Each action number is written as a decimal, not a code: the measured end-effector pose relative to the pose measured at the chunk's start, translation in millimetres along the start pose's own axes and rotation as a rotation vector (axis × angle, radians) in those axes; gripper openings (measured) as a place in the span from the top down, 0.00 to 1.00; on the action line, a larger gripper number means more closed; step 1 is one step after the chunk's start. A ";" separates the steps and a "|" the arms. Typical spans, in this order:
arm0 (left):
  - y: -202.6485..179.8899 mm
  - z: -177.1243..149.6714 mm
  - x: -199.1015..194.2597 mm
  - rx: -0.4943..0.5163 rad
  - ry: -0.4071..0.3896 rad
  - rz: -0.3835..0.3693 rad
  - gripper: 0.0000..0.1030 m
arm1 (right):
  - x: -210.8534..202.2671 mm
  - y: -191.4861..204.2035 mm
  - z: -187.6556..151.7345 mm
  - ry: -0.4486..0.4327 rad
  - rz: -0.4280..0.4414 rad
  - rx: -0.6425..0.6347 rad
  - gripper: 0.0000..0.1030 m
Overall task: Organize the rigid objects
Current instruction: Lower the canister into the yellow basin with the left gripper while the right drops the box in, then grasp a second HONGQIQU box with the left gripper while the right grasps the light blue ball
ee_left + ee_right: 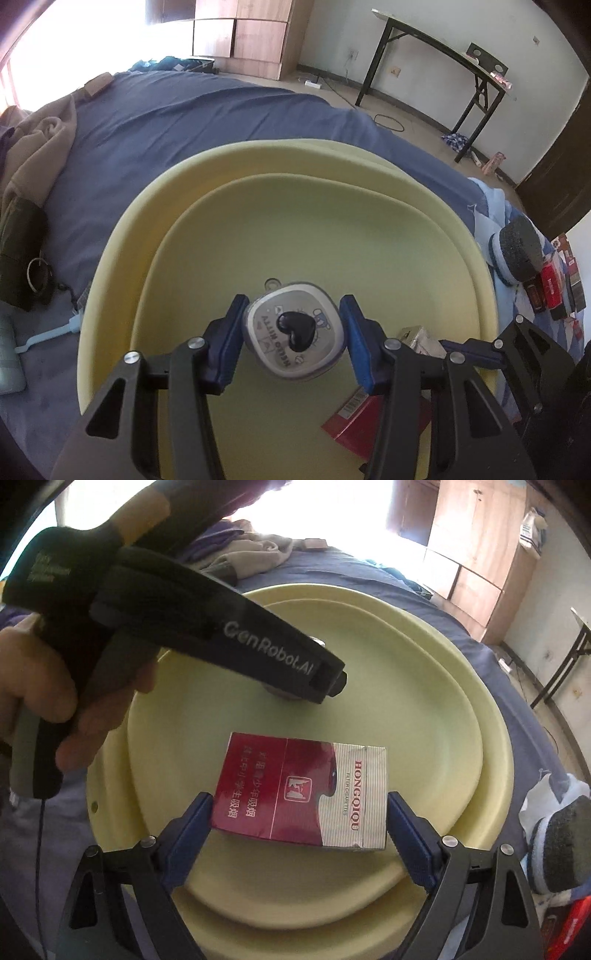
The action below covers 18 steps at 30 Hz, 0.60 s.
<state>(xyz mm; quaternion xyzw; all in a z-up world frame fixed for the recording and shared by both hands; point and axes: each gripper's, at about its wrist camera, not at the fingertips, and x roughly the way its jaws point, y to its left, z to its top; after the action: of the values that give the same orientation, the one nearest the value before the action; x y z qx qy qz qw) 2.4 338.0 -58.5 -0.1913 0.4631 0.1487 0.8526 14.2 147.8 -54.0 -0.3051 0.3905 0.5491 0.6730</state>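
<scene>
A pale yellow basin (122, 258) lies on the blue bed; it also shows in the right wrist view (491, 716). My left gripper (295, 336) is shut on a silver rounded case with a black heart (295, 328), held over the basin floor. My right gripper (299, 812) is shut on a red and white cigarette pack (299, 790), held just above the basin floor. The pack (351, 421) and the right gripper's body show at the lower right of the left wrist view. The left gripper's black body (207, 627) crosses the right wrist view.
A grey-topped round brush (517, 251) and several small red and dark boxes (552, 288) lie right of the basin. Beige clothes (40, 147) lie on the bed at left. A folding table (443, 48) and a wooden cabinet (255, 33) stand beyond.
</scene>
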 end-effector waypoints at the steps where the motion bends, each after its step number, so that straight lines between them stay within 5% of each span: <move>1: -0.5 0.5 0.4 -0.005 0.001 -0.001 0.49 | 1.4 2.6 0.0 0.009 -0.011 -0.008 0.11; 5: -0.4 3.2 0.1 -0.016 0.001 -0.024 0.39 | 7.2 5.8 2.8 0.010 -0.034 0.005 0.10; 7: 1.7 4.3 -11.2 -0.034 -0.028 -0.035 0.27 | 1.2 12.6 2.2 -0.024 -0.075 -0.004 0.00; 11: -14.1 4.6 -63.1 -0.018 -0.226 -0.055 0.00 | -51.0 10.2 -11.9 -0.156 -0.150 0.064 0.00; 13: -37.2 7.6 -81.3 0.037 -0.272 -0.078 0.00 | -84.3 -8.7 -28.9 -0.193 -0.172 0.169 0.00; 18: -116.2 13.2 -90.8 0.197 -0.245 -0.180 0.00 | -196.7 -86.3 -103.3 -0.276 -0.255 0.418 0.00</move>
<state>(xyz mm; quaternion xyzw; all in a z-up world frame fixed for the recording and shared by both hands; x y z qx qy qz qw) 14.3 234.7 46.8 -0.1281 0.3491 0.0479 0.9270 60.7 -55.6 61.2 -0.1286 0.3583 0.4039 0.8318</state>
